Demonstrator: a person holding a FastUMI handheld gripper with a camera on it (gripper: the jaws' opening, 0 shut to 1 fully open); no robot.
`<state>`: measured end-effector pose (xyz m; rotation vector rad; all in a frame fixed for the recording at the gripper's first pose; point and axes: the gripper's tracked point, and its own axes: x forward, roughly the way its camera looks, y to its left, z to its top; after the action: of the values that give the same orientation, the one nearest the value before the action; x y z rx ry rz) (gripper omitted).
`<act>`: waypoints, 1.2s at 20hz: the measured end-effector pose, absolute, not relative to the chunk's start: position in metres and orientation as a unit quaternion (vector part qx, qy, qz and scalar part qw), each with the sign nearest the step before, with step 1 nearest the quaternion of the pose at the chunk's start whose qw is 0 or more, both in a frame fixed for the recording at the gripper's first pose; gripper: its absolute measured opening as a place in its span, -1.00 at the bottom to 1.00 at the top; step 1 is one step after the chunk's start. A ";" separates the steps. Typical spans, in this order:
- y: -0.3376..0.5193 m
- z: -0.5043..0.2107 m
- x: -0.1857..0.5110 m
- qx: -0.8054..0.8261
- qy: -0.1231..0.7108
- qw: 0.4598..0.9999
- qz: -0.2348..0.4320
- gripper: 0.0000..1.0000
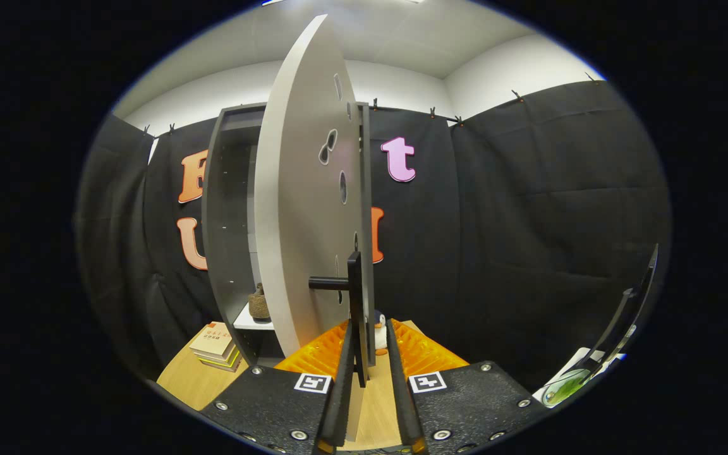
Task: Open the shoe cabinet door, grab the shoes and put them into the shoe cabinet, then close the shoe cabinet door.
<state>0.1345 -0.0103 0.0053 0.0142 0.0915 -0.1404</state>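
Two gripper [369, 341] fingers [343, 379] reach forward from the camera with a narrow gap between them, and the door's dark bar handle [356, 303] stands upright in that gap. Whether both fingers actually press on the bar cannot be told; the left one looks right against it, while a thin slit shows on the right side. A short stub ties the handle back to the face of the cabinet door [304, 208].

That pale grey door is swung out toward the camera and seen nearly edge on, with several slots and holes cut through it. Behind it stands the shoe cabinet [228, 215], tall and grey, its inside open to view on the left. On a white shelf [251, 321] low inside it sits a brownish shoe [259, 304], partly hidden by the door.

A small penguin toy [379, 332] peeks out just beyond the fingertips. Near the cabinet's left foot, a stack of books [215, 347] lies on the wooden floor [190, 379]. Well off to the right, a dark leaning panel [629, 316] rises over something green and white.
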 end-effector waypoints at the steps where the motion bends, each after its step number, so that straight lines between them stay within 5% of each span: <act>1: -0.015 0.005 0.134 0.005 0.046 0.996 -0.077 -0.38; 24: -0.063 -0.002 0.107 -0.009 0.071 0.983 -0.168 -0.50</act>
<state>0.1065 -0.0632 -0.0016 -0.0189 0.1421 -0.3387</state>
